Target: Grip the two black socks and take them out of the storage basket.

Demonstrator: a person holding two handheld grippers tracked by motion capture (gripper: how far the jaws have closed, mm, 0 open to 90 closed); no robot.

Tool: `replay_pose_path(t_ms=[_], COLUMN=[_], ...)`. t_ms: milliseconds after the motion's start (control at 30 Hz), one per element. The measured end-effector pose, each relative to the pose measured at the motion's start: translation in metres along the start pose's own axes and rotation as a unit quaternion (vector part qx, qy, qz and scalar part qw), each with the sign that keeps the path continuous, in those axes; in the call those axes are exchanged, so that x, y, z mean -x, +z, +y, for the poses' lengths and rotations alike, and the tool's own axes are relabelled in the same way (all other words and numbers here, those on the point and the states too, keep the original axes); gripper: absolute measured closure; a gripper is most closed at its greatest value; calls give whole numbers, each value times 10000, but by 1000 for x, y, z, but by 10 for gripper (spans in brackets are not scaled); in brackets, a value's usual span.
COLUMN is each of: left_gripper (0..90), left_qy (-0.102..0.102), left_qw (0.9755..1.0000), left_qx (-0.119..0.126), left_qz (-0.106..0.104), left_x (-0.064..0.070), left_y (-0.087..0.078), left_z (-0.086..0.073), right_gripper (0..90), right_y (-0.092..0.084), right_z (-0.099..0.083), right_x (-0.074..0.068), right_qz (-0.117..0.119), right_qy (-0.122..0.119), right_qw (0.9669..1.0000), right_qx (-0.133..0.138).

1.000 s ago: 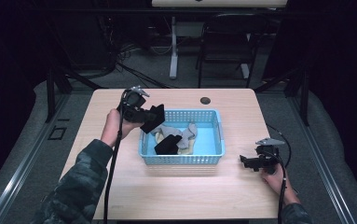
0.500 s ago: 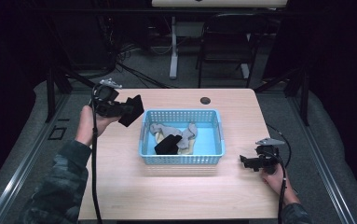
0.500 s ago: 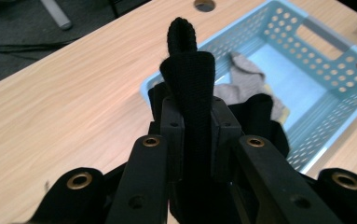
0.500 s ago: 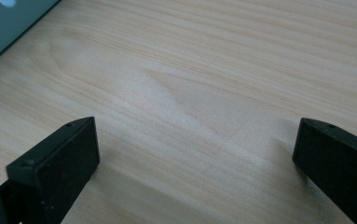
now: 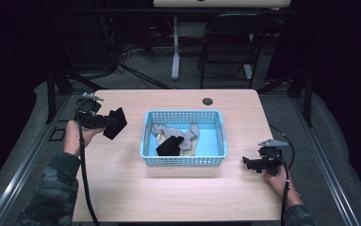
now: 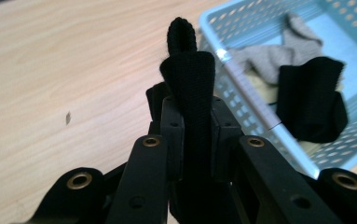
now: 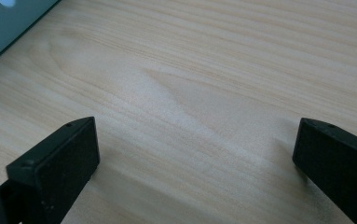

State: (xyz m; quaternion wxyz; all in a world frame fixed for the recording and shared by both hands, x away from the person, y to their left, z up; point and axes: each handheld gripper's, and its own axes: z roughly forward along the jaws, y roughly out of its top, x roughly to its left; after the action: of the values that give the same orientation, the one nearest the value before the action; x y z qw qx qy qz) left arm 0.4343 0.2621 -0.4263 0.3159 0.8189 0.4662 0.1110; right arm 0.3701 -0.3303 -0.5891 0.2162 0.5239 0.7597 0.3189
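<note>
Left fingers (image 6: 192, 140) clamp a black sock (image 6: 188, 79) above the wooden table (image 5: 121, 183); right fingers (image 7: 190, 154) gape.

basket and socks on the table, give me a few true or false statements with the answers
1. The left tool is shut on a black sock. True.
2. The blue basket holds no socks. False: a grey sock and another black sock lie in it.
3. The right tool is open with bare wooden table between its jaws. True.
4. The held black sock hangs over the basket. False: in the high view it is over the table, left of the basket.
5. The right tool grips the basket rim. False: it sits apart from the basket, to its right.
</note>
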Motion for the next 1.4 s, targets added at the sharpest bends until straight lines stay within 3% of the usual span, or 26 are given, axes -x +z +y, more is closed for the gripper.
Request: replay_pose_path(t_ms=[100,200,333,467,500,633,700,733,833,933,1100,1400], left_gripper=[796,796,795,794,794,782,729,645,377,206,128,3], left_qy=[-234,-304,-594,-707,-835,-937,-969,-969,-1080,-1090,-973,-631], left_qw=[9997,9994,9976,9959,9942,9912,9904,9904,9903,9910,9944,9972], left_qx=[-81,-165,-354,-559,-658,-901,-920,-920,-762,-616,-78,277], left_qz=[7,41,31,119,136,252,353,353,433,480,398,305], left_x=[-12,-17,-29,-38,-45,-54,-57,-57,-59,-58,-50,-29], left_y=[8,15,31,43,50,68,72,72,67,58,30,0], left_z=[-12,-18,-31,-38,-43,-51,-54,-54,-56,-57,-58,-49], right_gripper=[0,0,0,0,0,0,0,0,0,0,0,0], right_y=[0,0,0,0,0,0,0,0,0,0,0,0], right_z=[0,0,0,0,0,0,0,0,0,0,0,0], right_x=[0,0,0,0,0,0,0,0,0,0,0,0], right_qz=[0,3,-4,1,21,33,14,10,10,10,14,11], right_qy=[2,3,7,7,11,8,16,20,19,20,17,19], right_qw=[10000,10000,10000,10000,10000,10000,10000,10000,10000,10000,10000,10000], right_qx=[4,9,6,10,15,7,13,13,14,14,15,13])
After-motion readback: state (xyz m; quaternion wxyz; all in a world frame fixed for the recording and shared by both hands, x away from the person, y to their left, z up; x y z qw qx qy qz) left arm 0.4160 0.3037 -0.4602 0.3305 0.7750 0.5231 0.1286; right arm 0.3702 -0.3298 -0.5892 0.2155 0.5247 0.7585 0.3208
